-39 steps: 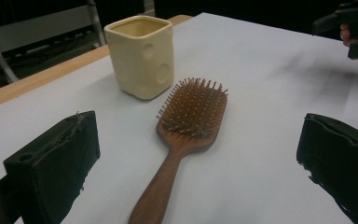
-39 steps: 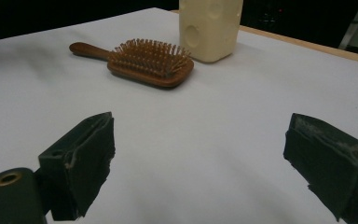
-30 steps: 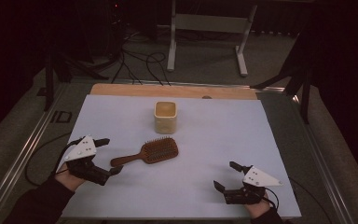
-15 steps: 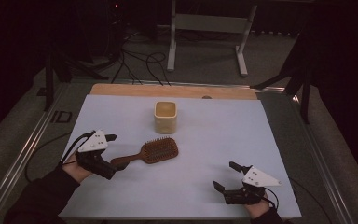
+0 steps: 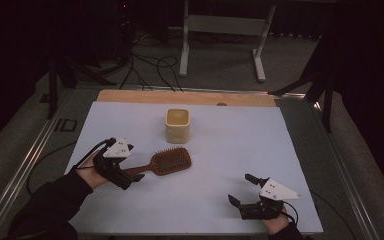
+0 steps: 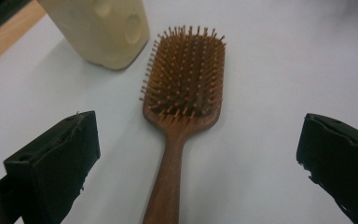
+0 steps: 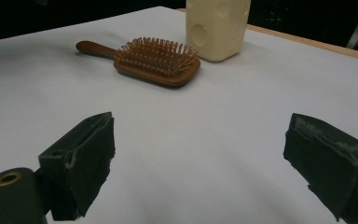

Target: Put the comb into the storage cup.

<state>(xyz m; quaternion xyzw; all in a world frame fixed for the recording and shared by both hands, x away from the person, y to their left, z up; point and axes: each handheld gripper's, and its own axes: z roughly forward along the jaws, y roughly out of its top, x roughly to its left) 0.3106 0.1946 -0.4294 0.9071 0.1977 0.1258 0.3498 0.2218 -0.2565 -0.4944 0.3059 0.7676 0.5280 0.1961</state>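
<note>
Blk tongs (image 5: 132, 173), grey plates, dark sleeves (image 5: 55, 197).

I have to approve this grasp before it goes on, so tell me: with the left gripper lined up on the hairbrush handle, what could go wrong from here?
1. The left gripper is open astride the handle end of the hairbrush; gripped that far from the head, the brush may tip head-down when lifted.
2. The cream container stands just beyond the brush head, so a forward push could nudge the brush against it.
3. The handle looks narrow and rounded, so it might roll or slip as the gripper closes.
</note>
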